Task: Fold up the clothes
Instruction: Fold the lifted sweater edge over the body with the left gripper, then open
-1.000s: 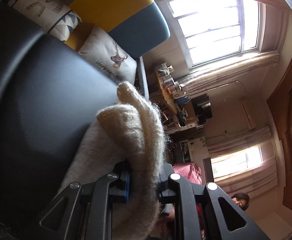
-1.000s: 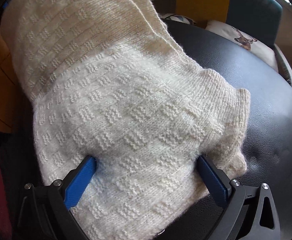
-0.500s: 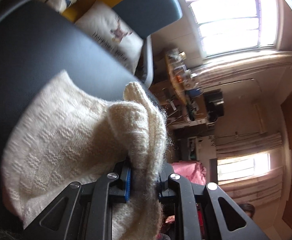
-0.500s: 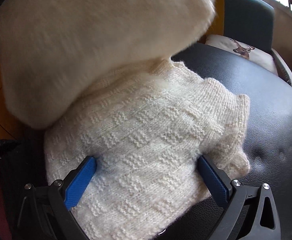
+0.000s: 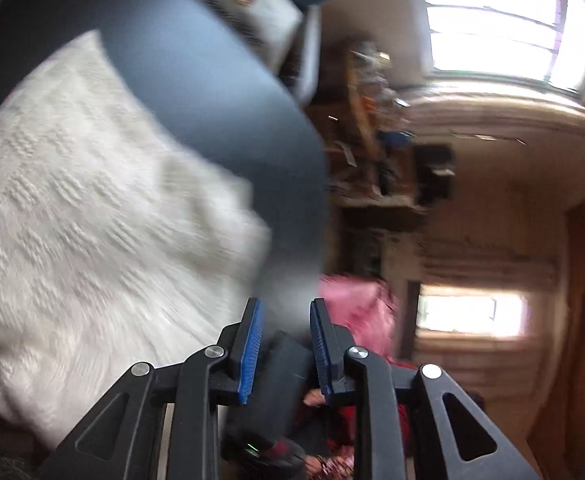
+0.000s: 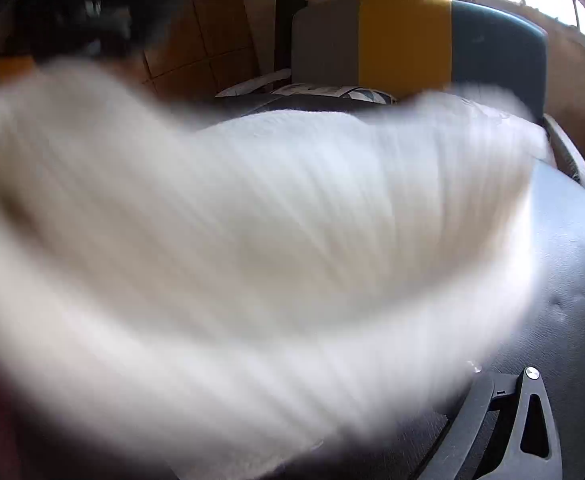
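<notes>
A cream knitted sweater [image 5: 92, 220] lies on the black padded table [image 5: 220, 100], filling the left of the left wrist view. My left gripper [image 5: 284, 340] is at the sweater's right edge; its blue-padded fingers [image 5: 248, 344] stand a little apart with nothing between them. In the right wrist view a blurred flap of the sweater [image 6: 252, 240] sweeps across the frame and hides the fingertips of my right gripper [image 6: 292, 364]. Only its right finger link [image 6: 524, 420] shows, standing far out to the side over the table [image 6: 572, 280].
A seat back in grey, yellow and blue [image 6: 404, 40] stands behind the table, with printed cushions [image 6: 332, 90] in front of it. A pink cloth [image 5: 356, 308] lies past the table's edge. A cluttered desk [image 5: 380, 140] and bright windows are further off.
My left gripper has let go of the sweater fold it held and pulled back. The lifted part of the sweater is dropping over the rest. The right gripper stays in place.
</notes>
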Available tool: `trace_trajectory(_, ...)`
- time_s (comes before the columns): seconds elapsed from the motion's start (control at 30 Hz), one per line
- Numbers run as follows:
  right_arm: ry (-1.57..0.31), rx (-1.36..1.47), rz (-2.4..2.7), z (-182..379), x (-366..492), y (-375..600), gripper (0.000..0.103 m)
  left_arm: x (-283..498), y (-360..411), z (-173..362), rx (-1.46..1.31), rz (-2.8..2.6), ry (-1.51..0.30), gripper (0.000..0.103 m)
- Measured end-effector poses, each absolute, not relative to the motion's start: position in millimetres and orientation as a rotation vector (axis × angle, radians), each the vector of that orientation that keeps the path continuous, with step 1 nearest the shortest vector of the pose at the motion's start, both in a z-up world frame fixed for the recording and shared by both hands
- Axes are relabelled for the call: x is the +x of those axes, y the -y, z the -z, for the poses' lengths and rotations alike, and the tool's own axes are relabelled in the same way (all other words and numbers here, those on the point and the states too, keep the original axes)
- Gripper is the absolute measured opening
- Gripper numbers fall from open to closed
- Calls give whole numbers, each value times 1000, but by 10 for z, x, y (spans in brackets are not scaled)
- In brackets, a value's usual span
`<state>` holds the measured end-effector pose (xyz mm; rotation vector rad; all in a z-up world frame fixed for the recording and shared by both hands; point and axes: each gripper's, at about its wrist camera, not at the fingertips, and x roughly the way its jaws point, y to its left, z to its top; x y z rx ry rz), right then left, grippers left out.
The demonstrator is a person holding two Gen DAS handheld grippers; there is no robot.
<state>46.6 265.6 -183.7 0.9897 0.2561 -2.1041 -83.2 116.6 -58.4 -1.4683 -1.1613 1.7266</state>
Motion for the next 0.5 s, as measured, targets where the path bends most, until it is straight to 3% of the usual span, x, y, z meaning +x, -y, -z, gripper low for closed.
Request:
trace_trajectory(0.23,-292,1074,2100,1710,846,-3033,103,-836,-416,548,-1385,-1960,1098,22)
trace_trajectory(0.5,-120,1023,1997,1219,808,-2981,103,-556,284,1046,-1404,-2128,1053,22)
